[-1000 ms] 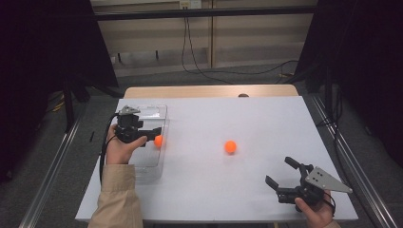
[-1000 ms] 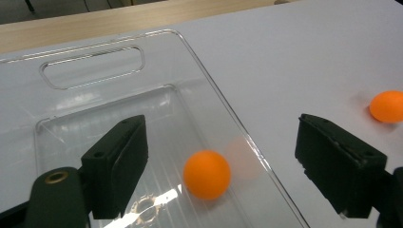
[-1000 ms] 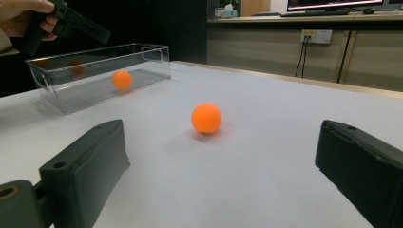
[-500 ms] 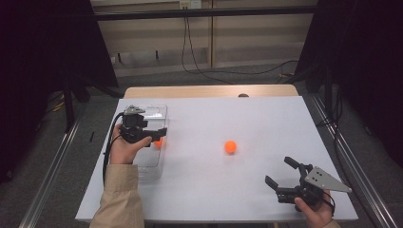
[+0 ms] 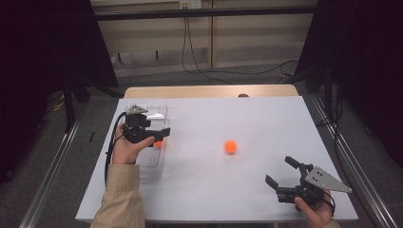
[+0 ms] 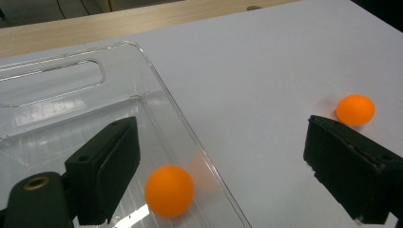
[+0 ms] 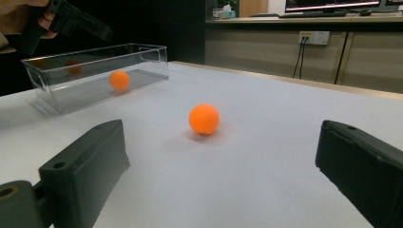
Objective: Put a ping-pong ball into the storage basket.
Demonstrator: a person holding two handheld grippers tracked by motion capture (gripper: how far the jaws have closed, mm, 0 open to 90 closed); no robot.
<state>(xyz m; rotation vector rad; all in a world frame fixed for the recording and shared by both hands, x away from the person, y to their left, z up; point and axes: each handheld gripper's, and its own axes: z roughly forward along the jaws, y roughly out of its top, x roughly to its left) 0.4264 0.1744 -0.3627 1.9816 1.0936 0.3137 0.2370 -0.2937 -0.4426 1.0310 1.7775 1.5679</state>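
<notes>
Count on the bench: two orange balls, one inside the clear bin, one lying loose on the white surface. One clear plastic bin. Two hand-held grippers: the left gripper above the bin, the right gripper near the bench's front edge.

One orange ball lies inside the clear bin at the table's left side, close against the bin's right wall. The bin is a long, see-through box, open at the top. A second orange ball rests on the white tabletop, well apart from the bin.
</notes>
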